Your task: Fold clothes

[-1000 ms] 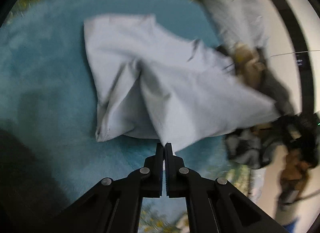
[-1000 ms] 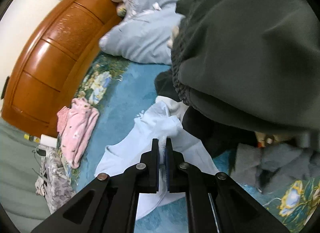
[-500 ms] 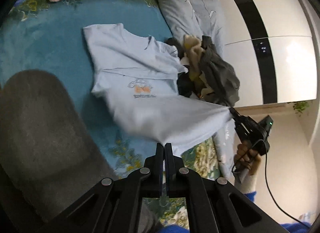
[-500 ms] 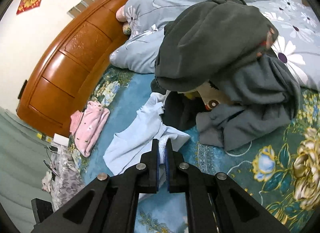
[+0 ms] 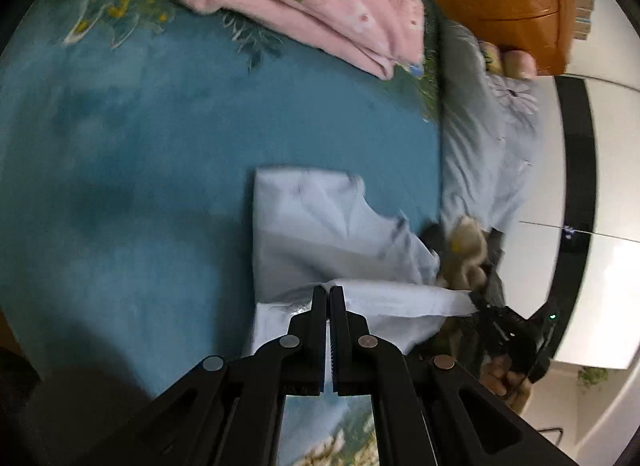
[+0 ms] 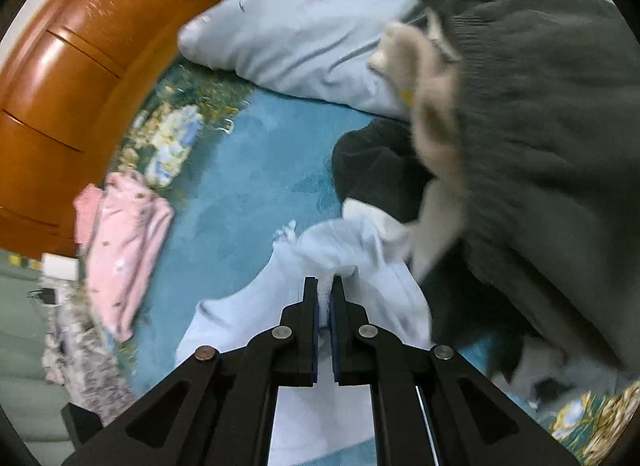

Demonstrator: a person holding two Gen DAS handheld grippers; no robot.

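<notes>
- Your left tongs [image 5: 328, 290] are clamped on one corner of the light blue T-shirt [image 5: 312, 225]; the jaws meet with only thin cloth between them.
- Your right tongs [image 6: 324, 282] are clamped on another bunched part of the same shirt [image 6: 344, 250], with cloth visible between the pads.
- The shirt lies partly on the teal blanket of the bed [image 5: 160, 145], its held edge stretched taut between the two tongs, its far half flat near the middle of the bed.
- Risk one: the right-hand side of the shirt touches the heap of dark clothes [image 6: 540, 125]. If you carry the fold across here, you may trap a dark sleeve under it.
- Risk two: each grip takes only a narrow pinch. A quick pull could slide the hem out of one pair of tongs, and the fold would drop askew.
- Risk three: uneven height between your hands would leave the edges mismatched and creased.
- The folded pink garment [image 5: 320, 1] lies well apart, towards the wooden headboard [image 6: 72, 85], and looks safe from disturbance.
</notes>
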